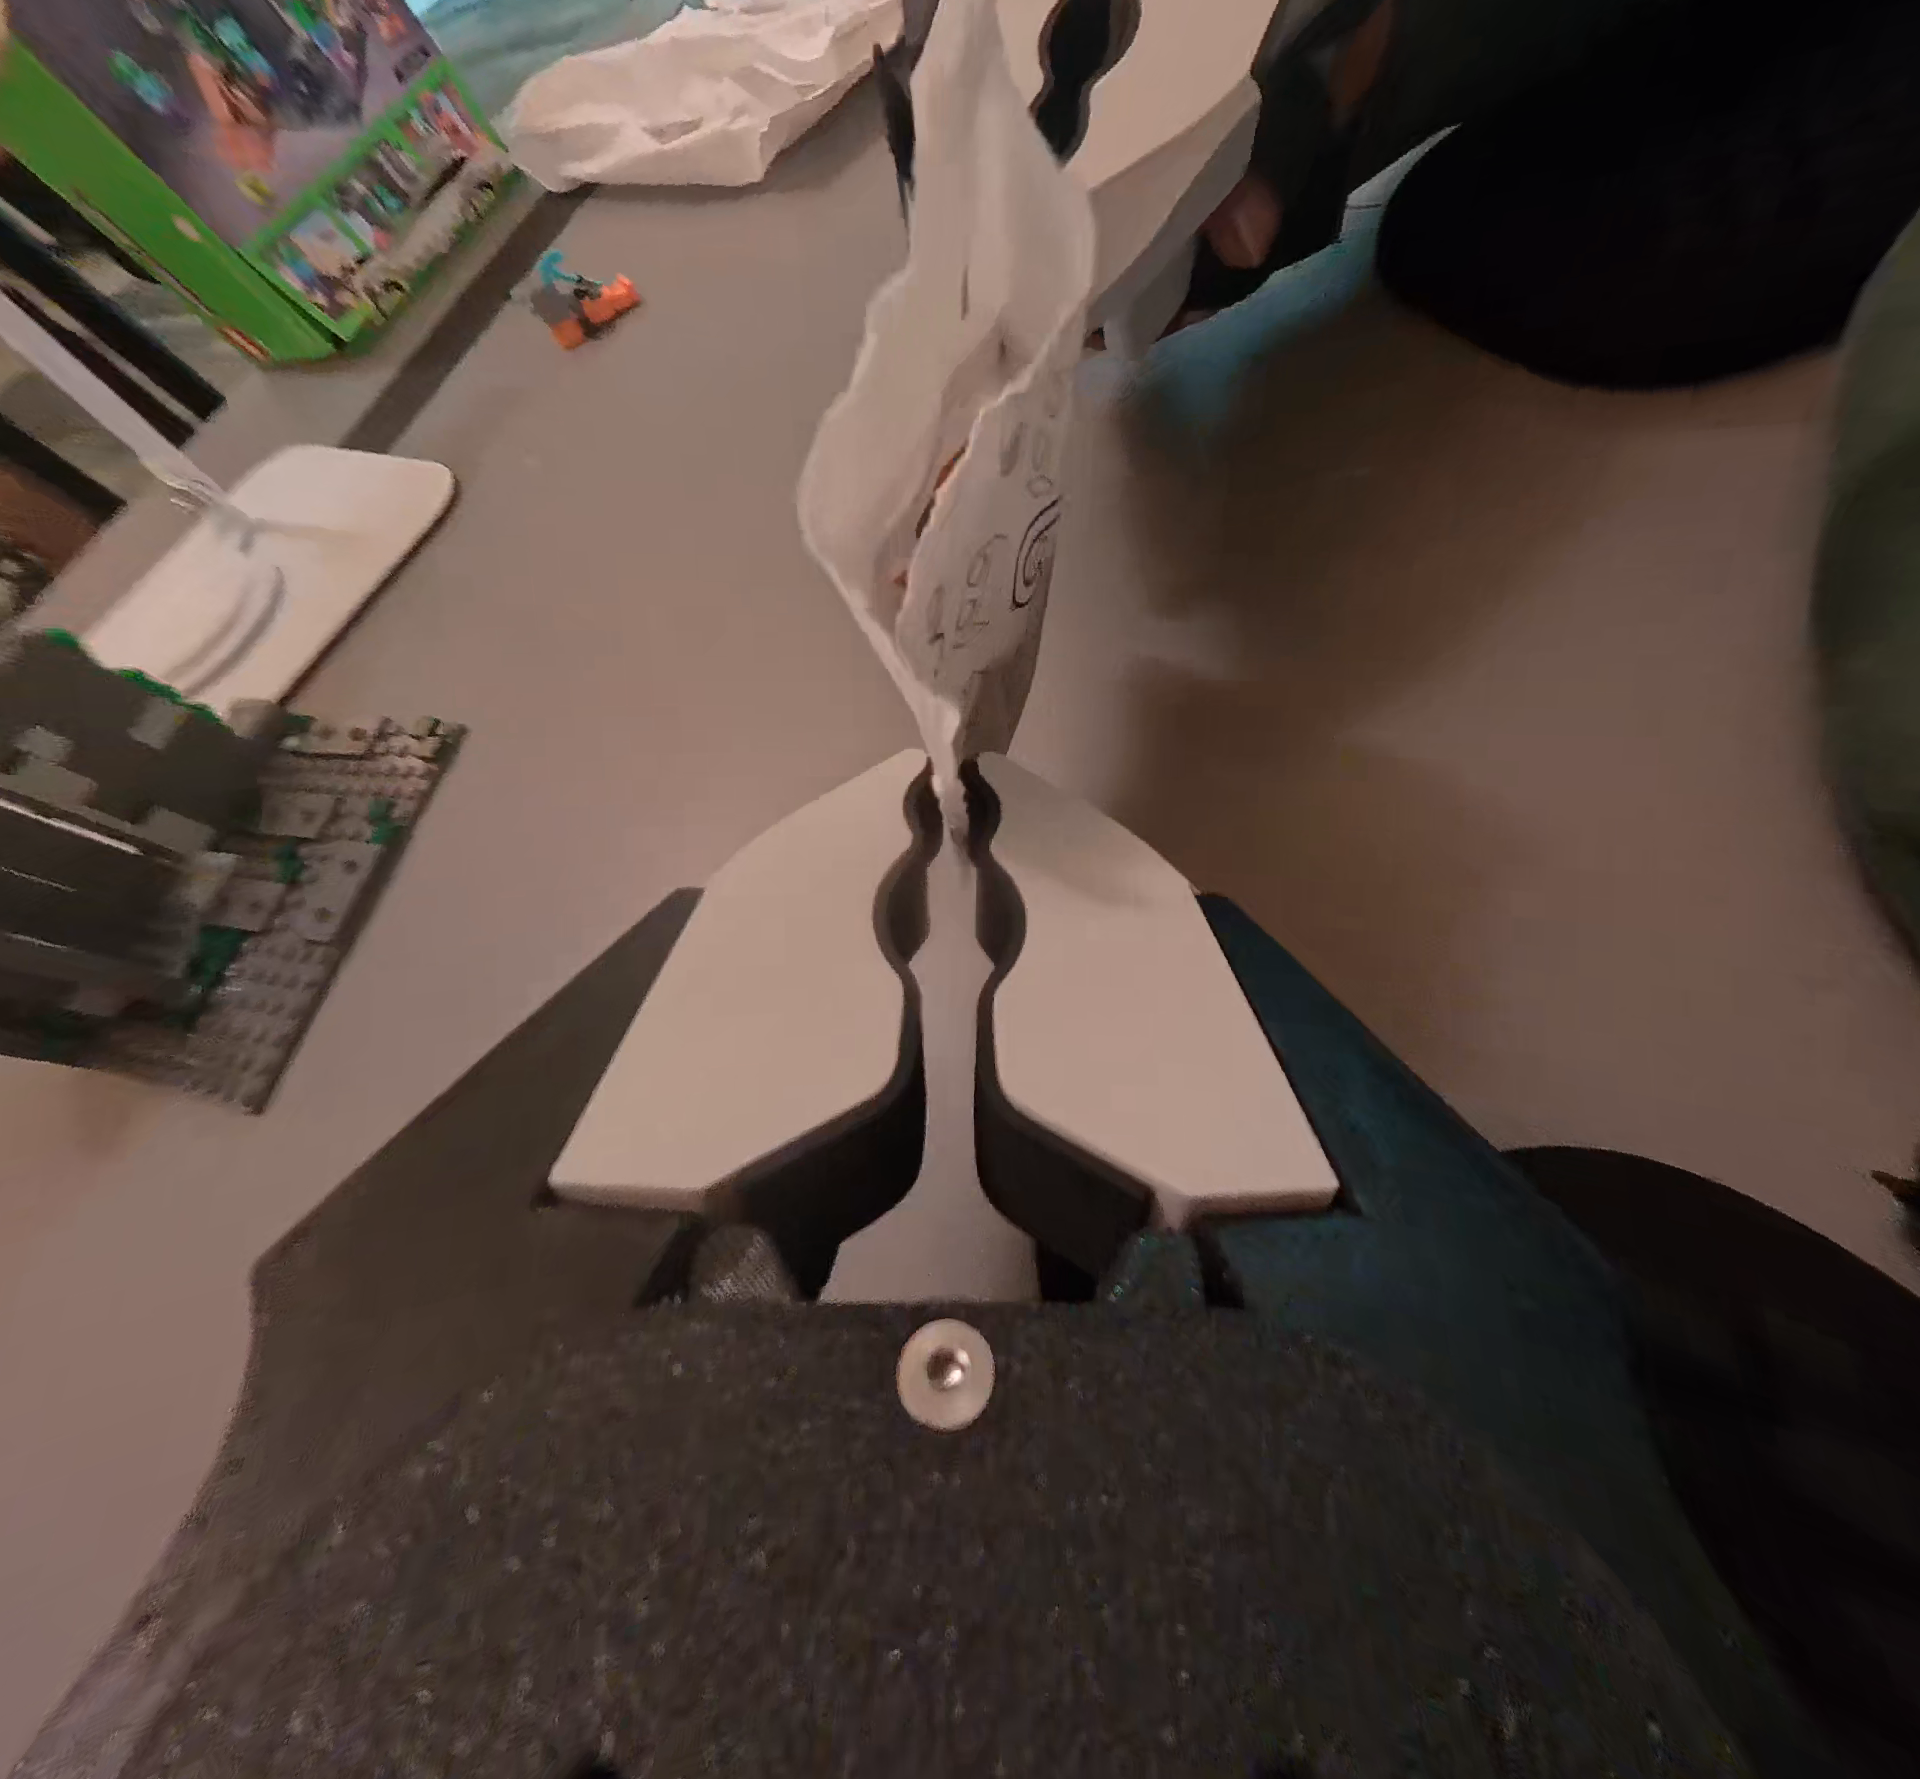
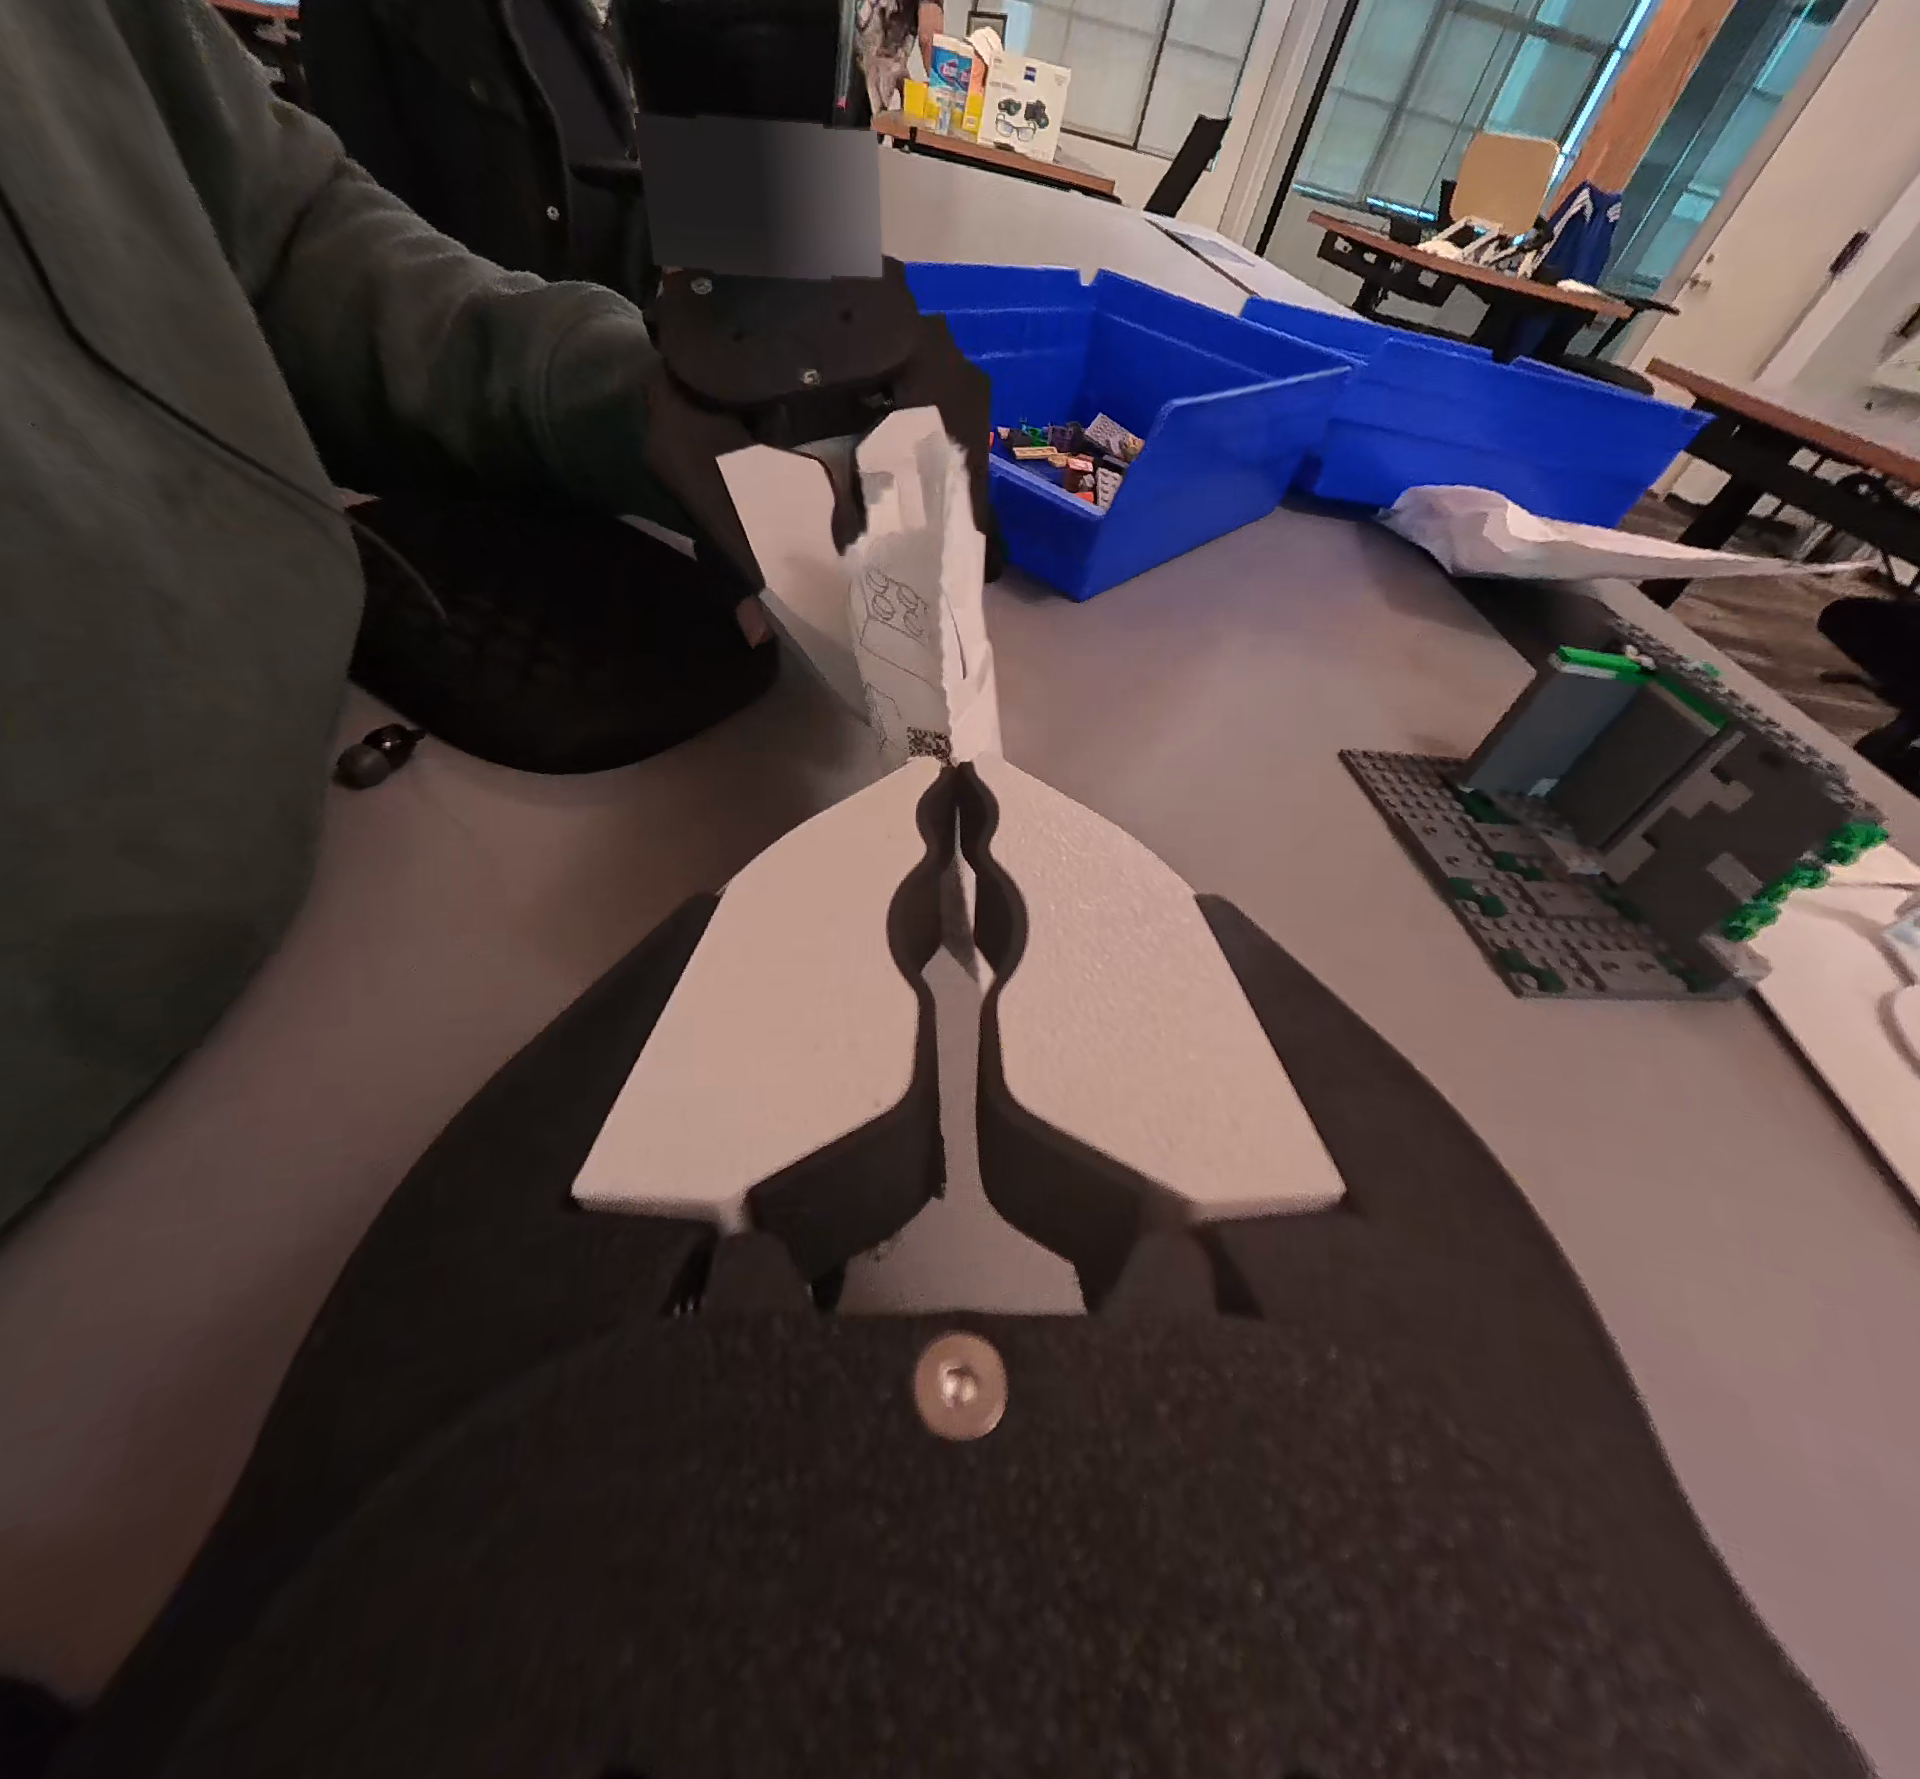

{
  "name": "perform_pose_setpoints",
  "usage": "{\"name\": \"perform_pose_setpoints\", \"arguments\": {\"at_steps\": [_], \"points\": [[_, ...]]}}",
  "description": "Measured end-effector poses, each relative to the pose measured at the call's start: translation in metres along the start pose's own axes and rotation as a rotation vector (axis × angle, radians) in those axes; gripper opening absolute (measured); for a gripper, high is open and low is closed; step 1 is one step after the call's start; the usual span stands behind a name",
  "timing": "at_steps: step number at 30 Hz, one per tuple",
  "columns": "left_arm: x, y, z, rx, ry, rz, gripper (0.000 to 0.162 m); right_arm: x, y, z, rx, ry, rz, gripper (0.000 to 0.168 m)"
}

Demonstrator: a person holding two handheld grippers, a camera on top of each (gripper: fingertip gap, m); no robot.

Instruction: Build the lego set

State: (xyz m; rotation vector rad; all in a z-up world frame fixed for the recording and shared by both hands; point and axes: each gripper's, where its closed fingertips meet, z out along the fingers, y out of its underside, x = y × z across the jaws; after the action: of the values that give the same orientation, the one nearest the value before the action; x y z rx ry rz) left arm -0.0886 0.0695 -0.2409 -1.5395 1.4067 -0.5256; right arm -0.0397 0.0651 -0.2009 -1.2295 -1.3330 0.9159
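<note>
Here both hand-held grippers, left (image 1: 958,779) and right (image 2: 958,773), pinch one white paper bag (image 1: 961,399).

Paper bag (image 1: 966,441): white, up in the middle, and there's black line-art printed on it, brick outlines and swirls; no words I can make out.
Code patch (image 2: 932,744): small black-and-white speckled square at the bag's near end, too fine to read.
Set box (image 1: 260,119): green, far left, busy colour print and a small red logo patch low down, all blurred.
White carton (image 2: 1029,103): on the far table, product pictures and a small blue mark; lettering too small.
Packets (image 2: 951,82): yellow and blue, just left of the carton, labels unreadable.
</note>
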Motion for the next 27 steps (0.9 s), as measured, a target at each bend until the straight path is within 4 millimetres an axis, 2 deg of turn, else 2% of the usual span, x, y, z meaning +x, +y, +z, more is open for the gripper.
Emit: {"name": "perform_pose_setpoints", "arguments": {"at_steps": [6,15,23,27], "points": [[0.001,-0.004,0.001,-0.008,-0.044,0.078,0.003,-0.008,-0.004,0.003,0.017,-0.006,-0.027,0.000],[0.006,-0.015,-0.001,0.043,-0.048,0.112,0.003,-0.007,-0.002,0.001,0.025,-0.004,-0.018,0.000],[0.011,-0.034,-0.013,0.153,-0.080,0.201,0.004,0.003,-0.021,-0.014,0.100,0.036,0.011,0.000],[0.013,-0.041,-0.015,0.175,-0.094,0.238,0.004,0.001,-0.027,-0.017,0.120,0.040,0.003,0.000]]}}
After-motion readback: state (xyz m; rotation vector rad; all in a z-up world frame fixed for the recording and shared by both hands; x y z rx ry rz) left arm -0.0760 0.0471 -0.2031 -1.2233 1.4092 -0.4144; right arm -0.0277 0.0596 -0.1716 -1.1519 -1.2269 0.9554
